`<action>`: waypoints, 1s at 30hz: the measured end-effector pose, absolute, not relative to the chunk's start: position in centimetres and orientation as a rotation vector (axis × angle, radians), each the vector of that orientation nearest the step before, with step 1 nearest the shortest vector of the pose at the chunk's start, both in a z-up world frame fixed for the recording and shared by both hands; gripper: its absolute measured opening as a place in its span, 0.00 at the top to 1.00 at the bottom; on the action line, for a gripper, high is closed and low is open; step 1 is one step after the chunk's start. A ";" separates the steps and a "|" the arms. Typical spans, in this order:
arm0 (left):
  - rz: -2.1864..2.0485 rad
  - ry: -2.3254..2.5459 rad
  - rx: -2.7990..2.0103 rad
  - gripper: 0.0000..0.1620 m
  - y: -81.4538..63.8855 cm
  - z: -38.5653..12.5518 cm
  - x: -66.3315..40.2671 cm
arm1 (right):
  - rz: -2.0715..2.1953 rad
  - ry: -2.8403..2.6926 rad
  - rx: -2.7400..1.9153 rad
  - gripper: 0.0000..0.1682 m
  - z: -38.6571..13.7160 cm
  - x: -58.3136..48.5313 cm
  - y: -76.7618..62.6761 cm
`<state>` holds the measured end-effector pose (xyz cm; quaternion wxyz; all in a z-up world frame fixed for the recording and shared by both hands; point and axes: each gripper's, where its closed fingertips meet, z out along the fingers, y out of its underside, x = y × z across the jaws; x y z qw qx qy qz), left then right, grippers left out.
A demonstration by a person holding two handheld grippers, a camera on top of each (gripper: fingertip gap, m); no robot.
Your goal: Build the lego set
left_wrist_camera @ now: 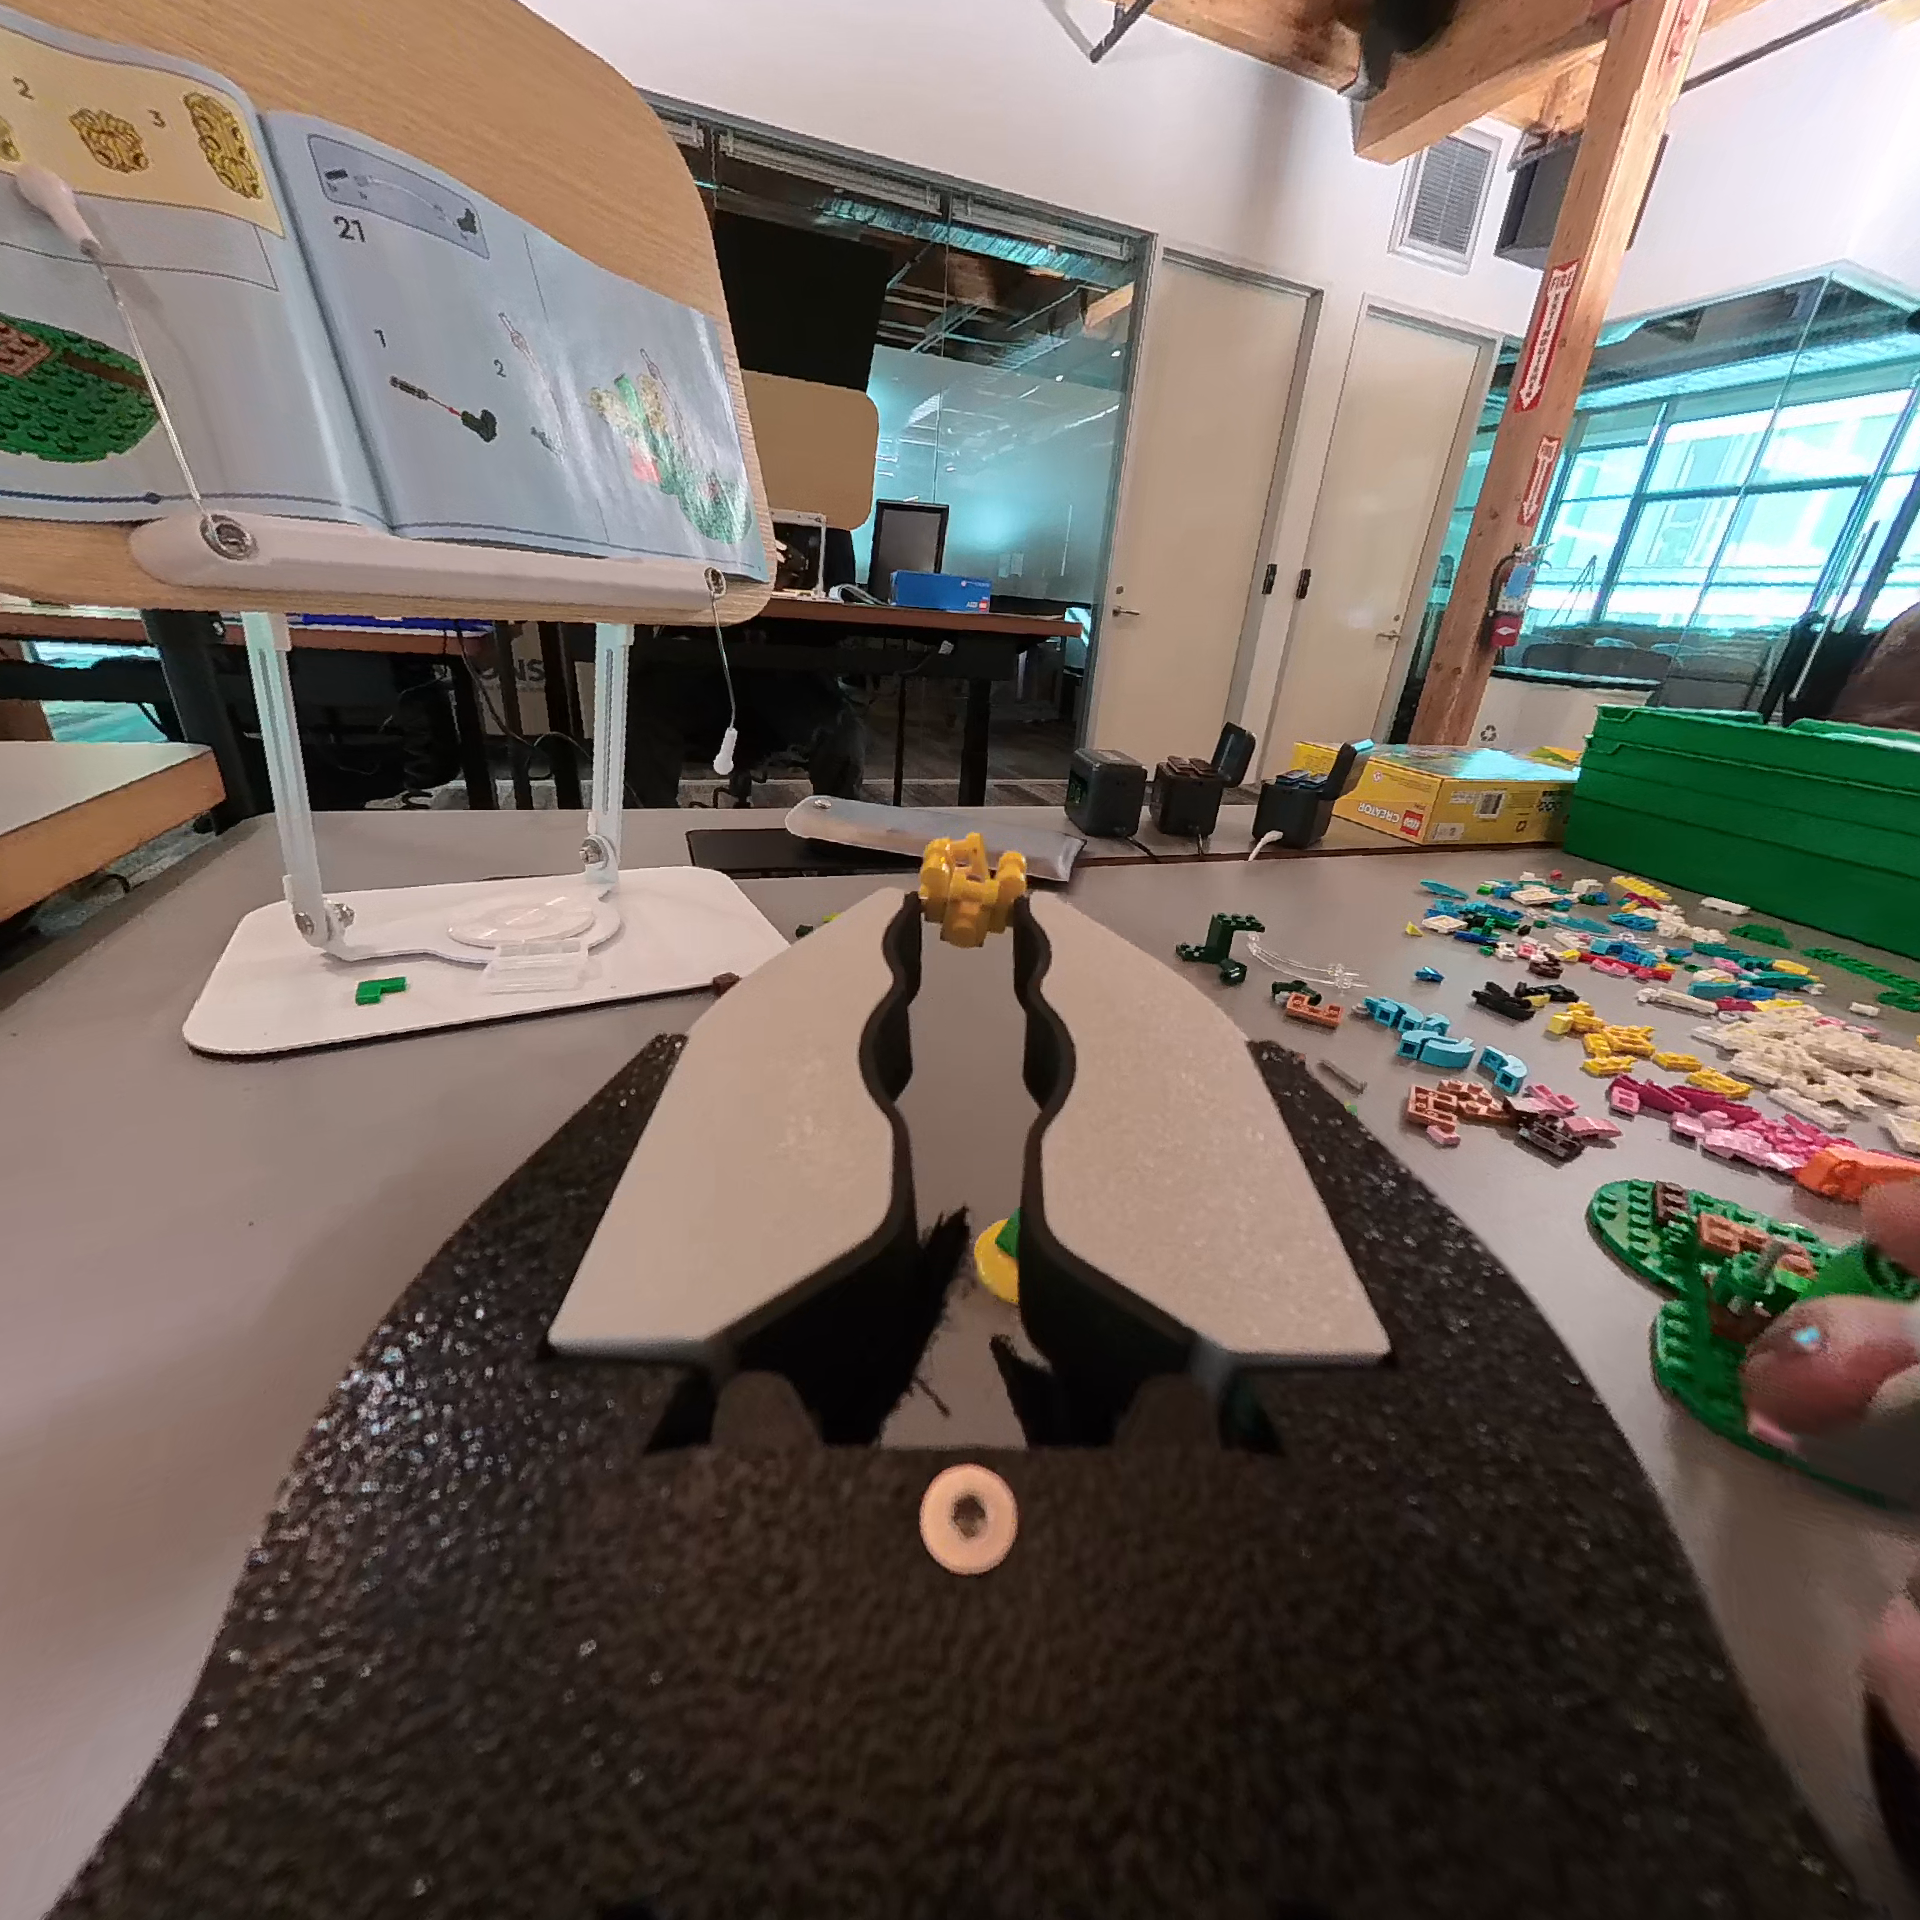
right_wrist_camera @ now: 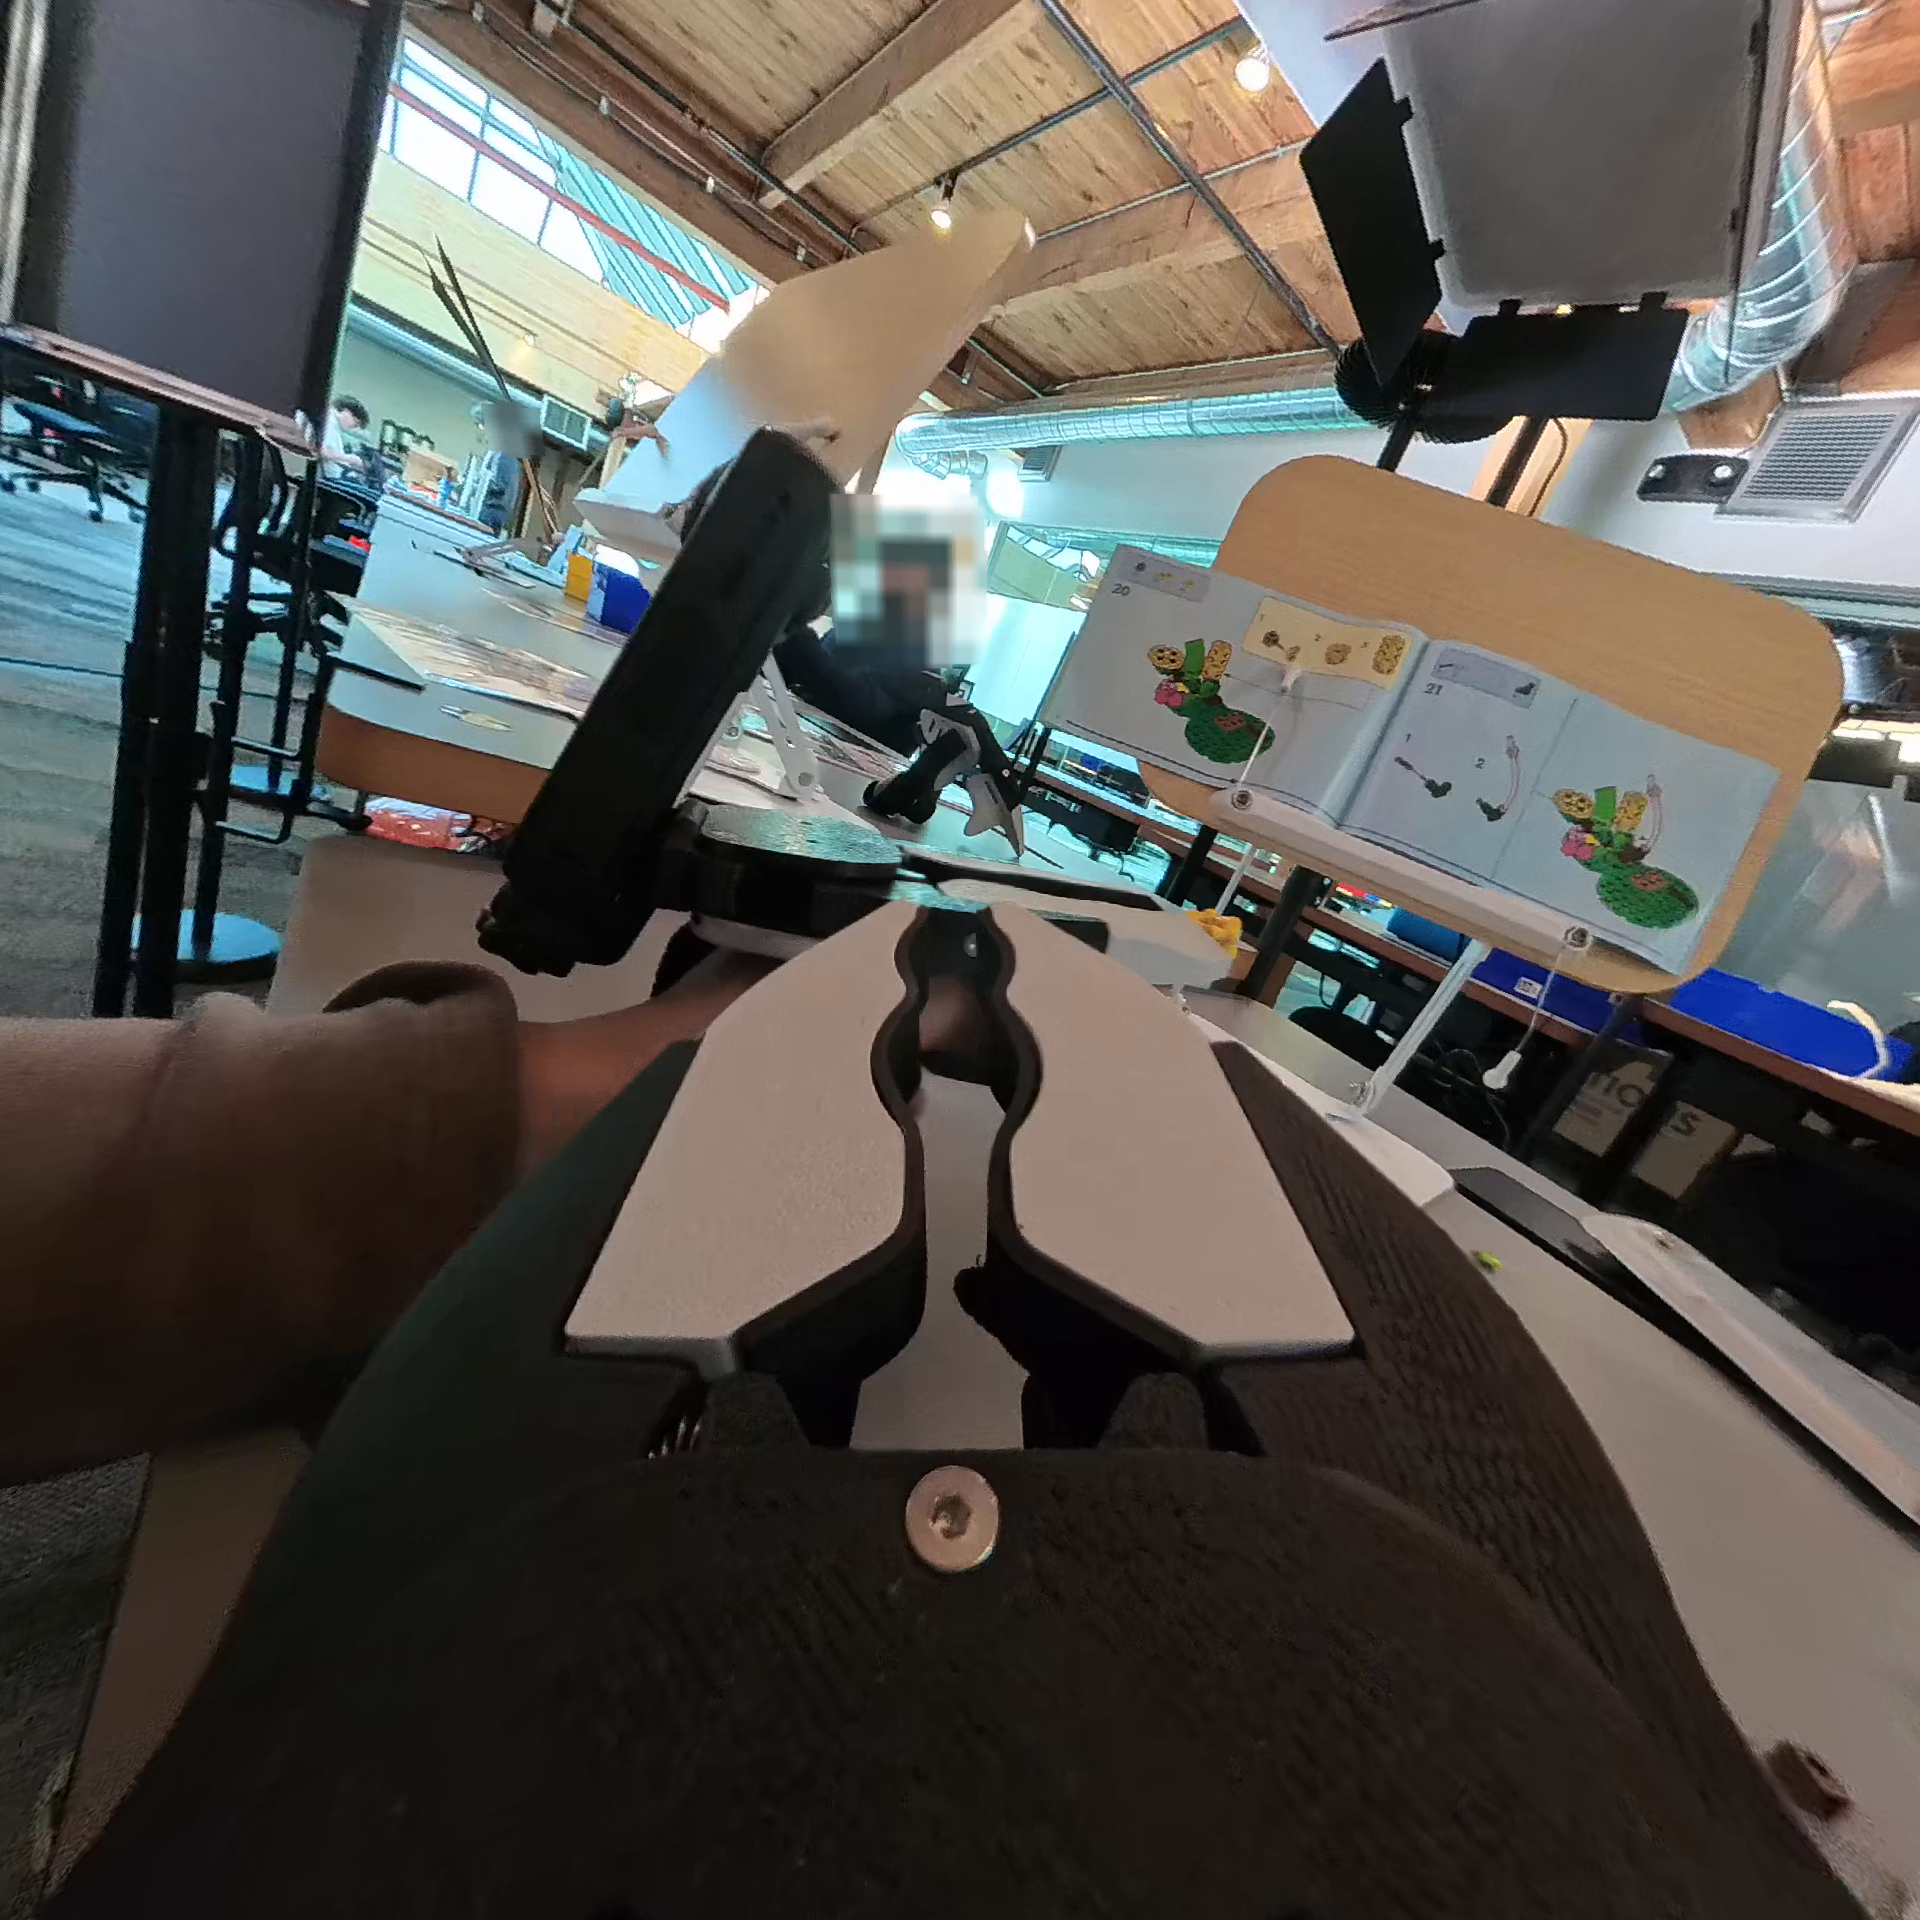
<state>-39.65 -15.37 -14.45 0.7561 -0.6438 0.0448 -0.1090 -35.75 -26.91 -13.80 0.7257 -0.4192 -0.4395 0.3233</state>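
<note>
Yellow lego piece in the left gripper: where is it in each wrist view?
Left wrist view: yellow lego piece sits upper centre, pinched between the tips of the left gripper.
Right wrist view: a small yellow bit shows right of centre, just past the right gripper; probably the same piece, too small to confirm.
Shared landmark: the open instruction booklet on its wooden stand.

Left wrist view: low over grey table [left_wrist_camera: 125, 1195], facing wooden book stand with open instruction booklet [left_wrist_camera: 436, 343] close by; right wrist view: farther back, tilted upward toward same stand [right_wrist_camera: 1507, 644]
</note>
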 end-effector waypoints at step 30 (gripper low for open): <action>-0.179 0.166 -1.391 0.90 -15.5 -14.2 -39.1 | 0.314 -0.838 -2.644 0.97 -23.5 -4.7 -2.5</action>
